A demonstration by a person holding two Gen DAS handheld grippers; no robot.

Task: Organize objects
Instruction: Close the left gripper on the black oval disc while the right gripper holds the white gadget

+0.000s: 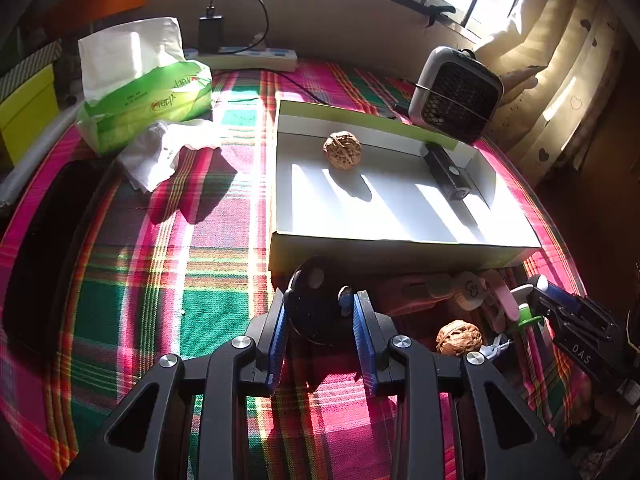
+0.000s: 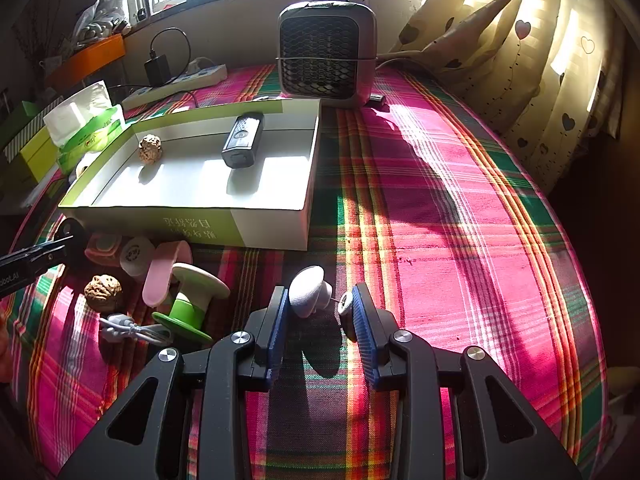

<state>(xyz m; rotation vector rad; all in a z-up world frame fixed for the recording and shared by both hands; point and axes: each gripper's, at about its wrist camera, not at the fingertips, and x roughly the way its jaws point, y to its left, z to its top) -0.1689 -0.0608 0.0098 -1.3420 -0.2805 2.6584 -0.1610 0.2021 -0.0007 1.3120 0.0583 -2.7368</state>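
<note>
We have the left gripper [image 1: 320, 312] low in the centre of its frame, blue pads clamped on a black round object [image 1: 316, 304] that sits on the plaid cloth [image 1: 200, 280] just below the near wall of the white tray [image 1: 400, 258]. In the tray, a walnut [image 1: 342, 150] lies toward the upper middle and a black oblong device [image 1: 446, 170] toward the upper right corner, well apart.

Over in the right wrist view, the right gripper [image 2: 320, 312] sits low in the centre, its jaws closed on a small white mushroom-shaped object [image 2: 308, 292]; a little round disc [image 2: 345, 305] touches the right pad. At lower left of that frame we see a second walnut [image 2: 103, 287], a green and white spool [image 2: 192, 300], a pink piece [image 2: 162, 276] and a white cable [image 2: 132, 330] bunched together below the tray. A fan heater [image 2: 326, 52] stands at top centre.
</note>
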